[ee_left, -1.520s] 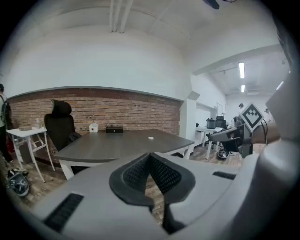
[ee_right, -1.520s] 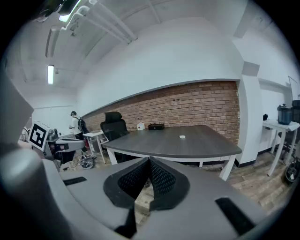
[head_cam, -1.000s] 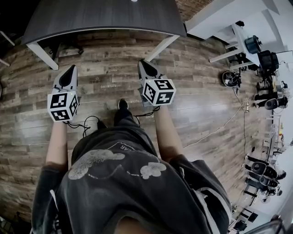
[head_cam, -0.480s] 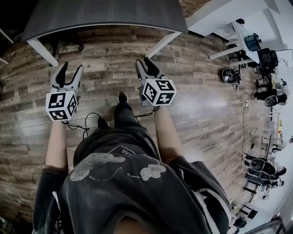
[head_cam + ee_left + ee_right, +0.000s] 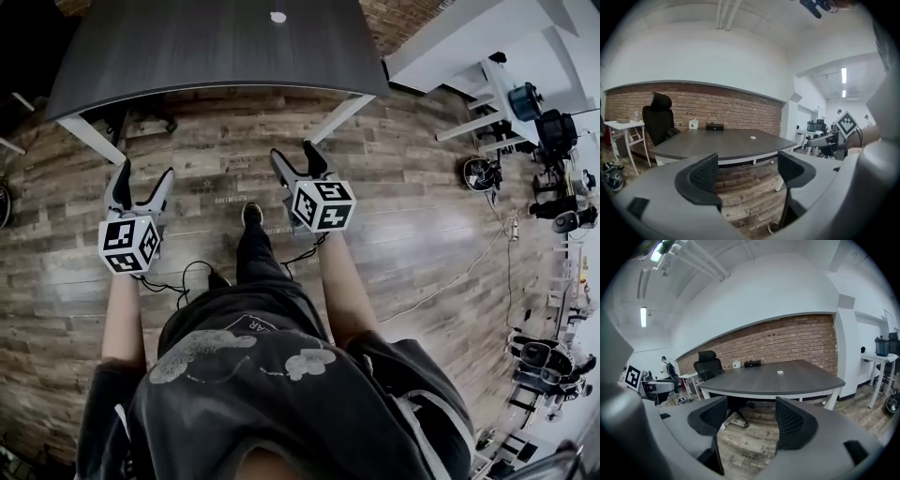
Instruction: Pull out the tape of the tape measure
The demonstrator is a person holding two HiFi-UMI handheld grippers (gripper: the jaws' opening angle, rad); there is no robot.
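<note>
**Facing the table with 2 empty grippers**

Head view: the person stands on the wood floor (image 5: 412,234), on the near side of the dark table (image 5: 187,52). The left gripper (image 5: 143,173) and the right gripper (image 5: 292,152) are held out over the floor, short of the table's near edge. The jaws of each have just been opening and stand wide, with nothing between them. 1 small white round object (image 5: 278,17) lies far back on the table, well apart from both grippers. It is probably the tape measure, but it is too small to confirm.

Left gripper view: the left gripper (image 5: 747,164) has its jaws spread, and only floor and table edge show between them. The white object (image 5: 753,137) sits right of centre on the table (image 5: 722,145). At the far edge, by the brick wall (image 5: 740,110), are 1 black box (image 5: 714,127) and 1 small white item (image 5: 693,123). 1 office chair (image 5: 658,117) stands at the far left.

Right gripper view: the right gripper (image 5: 750,408) is likewise wide and empty. The white object (image 5: 780,372) lies ahead on the table (image 5: 787,383).

Risks, as I judge them: the object looks small and light on a smooth top. A jaw that arrives off-centre could skid it away. If only 1 gripper takes the case loosely, pulling the tape could drag the case along or let the tape snap back.

Count: 2 grippers, 1 table, 1 white object, 1 box, 1 chair.
</note>
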